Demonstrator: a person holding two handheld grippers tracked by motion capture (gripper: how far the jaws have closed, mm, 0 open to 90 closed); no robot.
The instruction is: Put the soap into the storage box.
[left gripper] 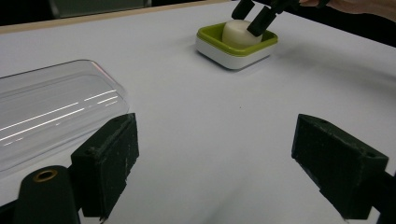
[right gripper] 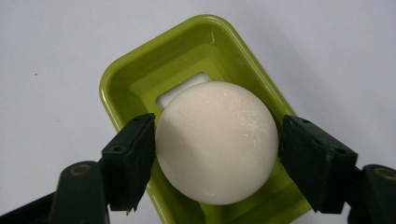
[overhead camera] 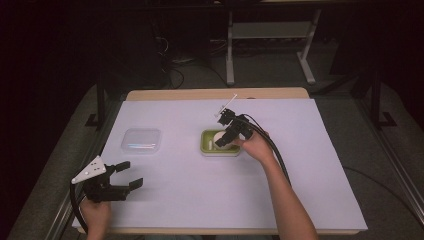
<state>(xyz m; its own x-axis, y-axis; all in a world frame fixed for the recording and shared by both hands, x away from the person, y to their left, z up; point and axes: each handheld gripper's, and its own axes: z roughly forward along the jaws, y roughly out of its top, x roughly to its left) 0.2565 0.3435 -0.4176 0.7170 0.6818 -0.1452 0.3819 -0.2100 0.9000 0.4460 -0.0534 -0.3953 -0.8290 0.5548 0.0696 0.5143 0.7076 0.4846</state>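
I have the right gripper (overhead camera: 223,141) positioned over the green soap dish (overhead camera: 206,145), which sits near the middle of the white table cover (overhead camera: 310,165). In the right gripper view, the two black jaws stand on either side of the round white soap (right gripper: 215,142); both pads (right gripper: 133,156) lie against its sides, so I read the jaws as clamped on the soap. The soap sits inside the dish, over the pale slot in the dish floor. I cannot tell whether the soap rests on the dish or is raised slightly off it.

The left gripper view confirms this from the near left: the soap (left gripper: 238,32) stands in the dish (left gripper: 219,44) with the right gripper's jaws at its sides.

I hold the left gripper (overhead camera: 125,175) at the near left corner of the table, well apart from the dish. Its jaws are spread wide with nothing between them, above bare cover.

A clear plastic lid (overhead camera: 141,140) lies flat on the cover to the left of the dish and beyond the left gripper. In the left gripper view, the lid (left gripper: 51,112) sits just beyond the left jaw.
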